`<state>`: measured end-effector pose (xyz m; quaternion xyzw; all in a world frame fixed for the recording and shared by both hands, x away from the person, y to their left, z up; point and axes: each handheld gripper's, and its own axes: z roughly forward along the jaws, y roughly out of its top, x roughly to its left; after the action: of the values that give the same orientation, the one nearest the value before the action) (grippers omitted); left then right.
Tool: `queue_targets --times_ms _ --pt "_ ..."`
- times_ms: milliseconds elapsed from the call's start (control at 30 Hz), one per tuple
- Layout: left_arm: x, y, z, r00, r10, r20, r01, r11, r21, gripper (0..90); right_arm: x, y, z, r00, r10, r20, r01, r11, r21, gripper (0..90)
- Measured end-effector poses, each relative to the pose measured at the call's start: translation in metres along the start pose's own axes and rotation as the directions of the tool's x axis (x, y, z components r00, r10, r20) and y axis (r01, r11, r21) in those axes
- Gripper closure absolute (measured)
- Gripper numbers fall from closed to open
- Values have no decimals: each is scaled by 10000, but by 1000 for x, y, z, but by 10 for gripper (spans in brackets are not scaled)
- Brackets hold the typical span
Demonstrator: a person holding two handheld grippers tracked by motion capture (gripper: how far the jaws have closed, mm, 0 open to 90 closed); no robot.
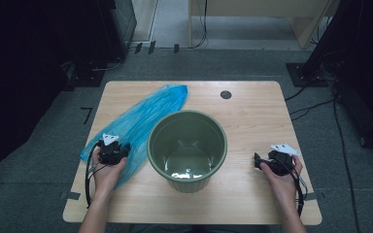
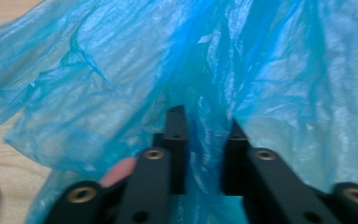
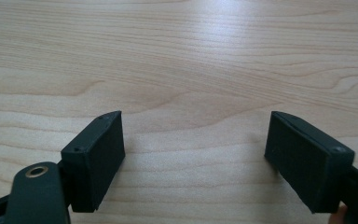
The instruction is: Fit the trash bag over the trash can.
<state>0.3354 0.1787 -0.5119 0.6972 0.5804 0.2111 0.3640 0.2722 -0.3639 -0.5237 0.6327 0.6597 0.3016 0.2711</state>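
My wooden table (image 1: 252,121) carries the green bin (image 1: 187,149) at its middle. Left of the bin lies the blue plastic bag (image 1: 141,121); my left gripper (image 2: 204,140) pinches its film. Right of the bin, my right gripper (image 3: 193,154) stands spread over bare wood.
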Motion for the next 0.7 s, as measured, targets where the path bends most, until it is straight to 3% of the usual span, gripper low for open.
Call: queue_targets --times_ms 100,233,300,367,533,633,700 --pt "6 0 -7 9968 -653 451 667 9973 -302 893 0 0 0 10000 -17 -41 17 10000 -3 194" --pt "9 2 -20 9960 -755 483 801 9914 -1036 897 0 1 1 10000 -19 -51 19 10000 21 188" --pt "11 5 -28 9928 -867 825 988 9829 -1554 900 0 1 1 10000 -17 -48 17 10000 25 184" --pt "10 7 -35 9954 -560 772 696 9798 -1873 900 0 1 1 10000 -17 -56 17 10000 36 182" --pt "6 17 -58 9969 -391 677 575 9535 -2960 900 1 1 2 10000 -7 -61 7 10000 31 180" --pt "2 24 -73 9967 -273 761 529 9321 -3584 900 1 1 2 10000 -22 -64 23 10000 33 180" --pt "-2 29 -85 9964 -237 812 545 9140 -4021 900 1 2 2 10000 -46 -76 46 10000 33 179"
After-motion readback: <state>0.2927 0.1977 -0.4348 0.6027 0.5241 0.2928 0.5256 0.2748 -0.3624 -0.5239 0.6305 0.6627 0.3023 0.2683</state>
